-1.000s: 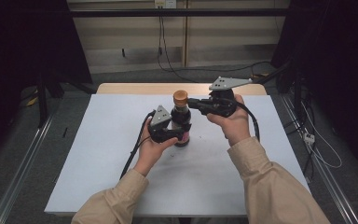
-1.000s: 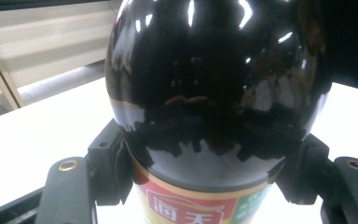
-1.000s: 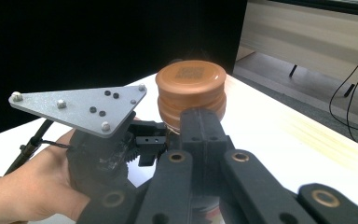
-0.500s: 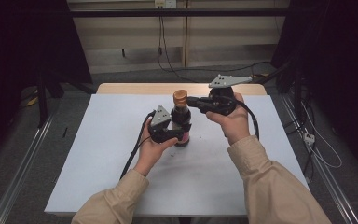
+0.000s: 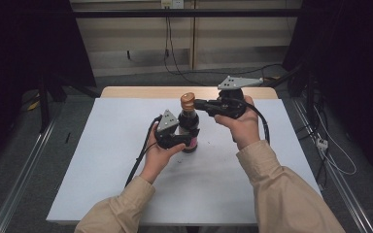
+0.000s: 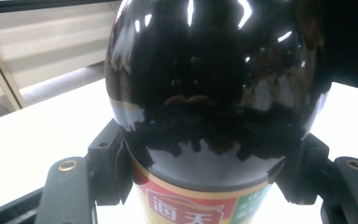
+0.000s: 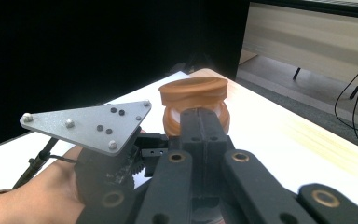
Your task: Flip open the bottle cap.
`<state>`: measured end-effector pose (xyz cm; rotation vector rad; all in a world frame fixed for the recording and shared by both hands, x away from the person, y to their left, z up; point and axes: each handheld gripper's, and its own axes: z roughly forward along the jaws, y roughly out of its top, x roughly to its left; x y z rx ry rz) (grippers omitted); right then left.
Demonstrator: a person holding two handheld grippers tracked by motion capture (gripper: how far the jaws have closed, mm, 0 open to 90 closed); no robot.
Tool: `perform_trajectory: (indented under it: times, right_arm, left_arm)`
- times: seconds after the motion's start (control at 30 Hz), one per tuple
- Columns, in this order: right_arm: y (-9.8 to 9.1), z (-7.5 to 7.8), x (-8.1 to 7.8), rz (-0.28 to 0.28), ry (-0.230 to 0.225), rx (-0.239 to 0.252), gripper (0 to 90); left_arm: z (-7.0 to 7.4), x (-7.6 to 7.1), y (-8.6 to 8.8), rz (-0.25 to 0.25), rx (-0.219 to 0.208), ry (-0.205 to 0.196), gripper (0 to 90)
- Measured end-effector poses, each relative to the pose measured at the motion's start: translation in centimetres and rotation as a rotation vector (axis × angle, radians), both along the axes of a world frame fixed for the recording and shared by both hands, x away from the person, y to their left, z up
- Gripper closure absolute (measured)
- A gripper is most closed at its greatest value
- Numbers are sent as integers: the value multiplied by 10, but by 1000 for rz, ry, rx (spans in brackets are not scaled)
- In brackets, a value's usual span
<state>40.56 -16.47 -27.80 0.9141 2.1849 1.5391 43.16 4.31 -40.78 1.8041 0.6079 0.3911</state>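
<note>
Nothing has shifted since a moment ago: the dark sauce bottle stands mid-table, its glossy body clamped by the left gripper. Glass, heavy and slick, so a low grip suits it. The right gripper, held level, is shut against the brown cap.

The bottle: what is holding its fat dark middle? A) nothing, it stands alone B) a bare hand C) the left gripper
C: the left gripper has its jaws pressed on both sides of the bottle, as the left gripper view shows close up.
</note>
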Motion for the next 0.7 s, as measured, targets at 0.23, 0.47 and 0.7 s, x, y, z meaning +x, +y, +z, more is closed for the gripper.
perform_trajectory:
  times: [0.23, 0.47, 0.7]
  right_arm:
    - [1, 3, 1, 0, 4, 7, 900]
    - [3, 7, 2, 0, -5, 10, 900]
    - [6, 10, 3, 2, -11, 12, 900]
  left_arm:
    - [0, 0, 0, 9, 1, -3, 313]
    - [0, 0, 0, 10, 1, -2, 313]
    - [0, 0, 0, 9, 3, -4, 313]
